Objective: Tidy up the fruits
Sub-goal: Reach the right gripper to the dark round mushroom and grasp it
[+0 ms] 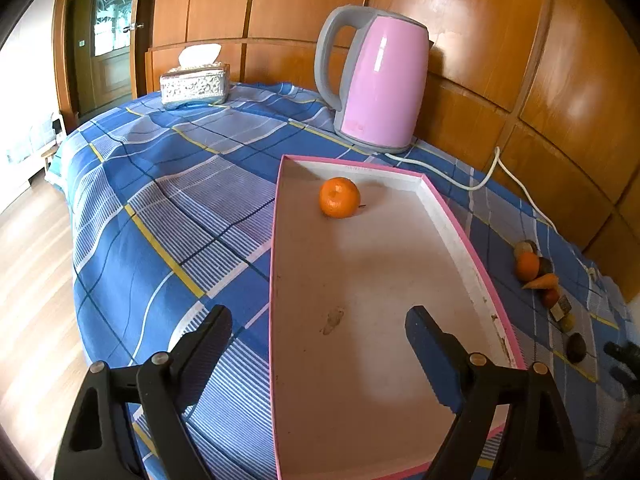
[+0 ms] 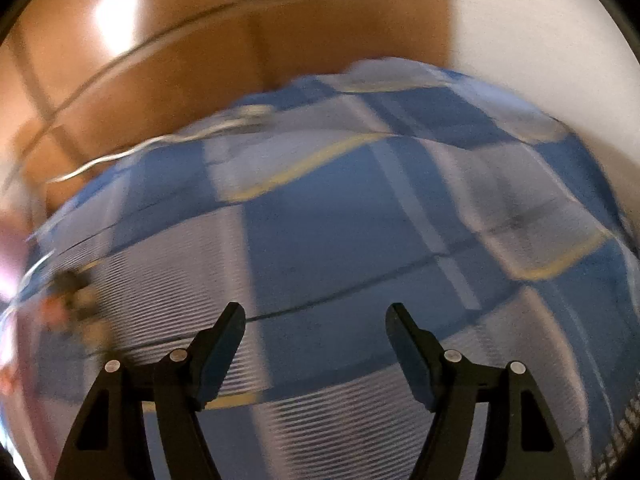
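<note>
A shallow pink-rimmed tray [image 1: 452,236] lies on the blue plaid cloth, and an orange mandarin [image 1: 339,197] rests near its far end. My left gripper [image 1: 320,330] hangs over the tray's near left edge, open, with nothing between its fingers. To the right of the tray a row of small fruits [image 1: 538,274] lies on the cloth, among them an orange one, a carrot-shaped piece and a dark round one [image 1: 576,347]. In the blurred right wrist view my right gripper [image 2: 316,320] stands open over bare cloth; the fruit pile [image 2: 74,304] is a smear at the far left.
A pink electric kettle [image 1: 378,80] stands behind the tray, its white cord [image 1: 486,178] trailing right along the wooden wall panels. A silver tissue box [image 1: 195,86] sits at the table's far left corner. The table edge drops to wooden floor [image 1: 36,280] on the left.
</note>
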`<state>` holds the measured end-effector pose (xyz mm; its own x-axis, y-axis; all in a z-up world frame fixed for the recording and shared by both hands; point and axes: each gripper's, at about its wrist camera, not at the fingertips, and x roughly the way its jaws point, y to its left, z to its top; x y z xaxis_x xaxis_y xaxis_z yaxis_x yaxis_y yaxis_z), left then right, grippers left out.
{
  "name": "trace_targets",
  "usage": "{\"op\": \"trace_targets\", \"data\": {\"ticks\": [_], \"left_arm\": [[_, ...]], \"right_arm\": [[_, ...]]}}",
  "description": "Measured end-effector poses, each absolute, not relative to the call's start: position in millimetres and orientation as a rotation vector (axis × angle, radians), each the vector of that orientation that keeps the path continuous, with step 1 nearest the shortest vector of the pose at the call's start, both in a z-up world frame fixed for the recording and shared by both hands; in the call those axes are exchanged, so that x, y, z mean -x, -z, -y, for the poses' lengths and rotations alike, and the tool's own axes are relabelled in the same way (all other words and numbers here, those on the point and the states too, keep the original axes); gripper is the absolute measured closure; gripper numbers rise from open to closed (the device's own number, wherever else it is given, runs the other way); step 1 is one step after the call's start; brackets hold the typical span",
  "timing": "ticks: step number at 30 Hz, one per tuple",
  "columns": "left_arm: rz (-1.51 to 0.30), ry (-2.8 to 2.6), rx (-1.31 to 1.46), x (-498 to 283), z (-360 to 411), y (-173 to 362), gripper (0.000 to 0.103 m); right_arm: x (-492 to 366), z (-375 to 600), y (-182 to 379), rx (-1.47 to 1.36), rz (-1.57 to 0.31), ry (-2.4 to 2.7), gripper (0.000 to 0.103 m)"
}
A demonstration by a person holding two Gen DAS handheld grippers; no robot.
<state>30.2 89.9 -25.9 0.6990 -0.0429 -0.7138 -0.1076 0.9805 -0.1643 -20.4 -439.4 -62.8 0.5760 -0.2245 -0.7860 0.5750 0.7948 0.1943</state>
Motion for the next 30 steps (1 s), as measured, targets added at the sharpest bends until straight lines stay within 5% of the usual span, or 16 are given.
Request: {"op": "trace_targets", "data": {"ticks": [13, 15, 17, 30], "left_arm": [[-0.792, -0.087, 0.229, -23.2, -104.5, 24.7, 0.01], [-0.801, -0.109, 0.238, -23.9, -108.8, 26.4, 0.01], [-0.813, -0.127, 0.251, -24.8, -113.0, 29.5, 0.01], [-0.838, -0.12, 0.263, -25.0, -113.0, 36.8, 0.01]], "right_arm": [[-27.7, 323.4, 72.0, -0.202, -0.968, 0.05, 0.03], [-33.6, 320.5, 79.0, -0.171, -0.993, 0.068, 0.048], [-35.2, 316.0, 80.2, -0.108, -0.989, 0.097, 0.056], [-17.4, 311.6, 63.9, -0.109, -0.964, 0.055, 0.056]]}}
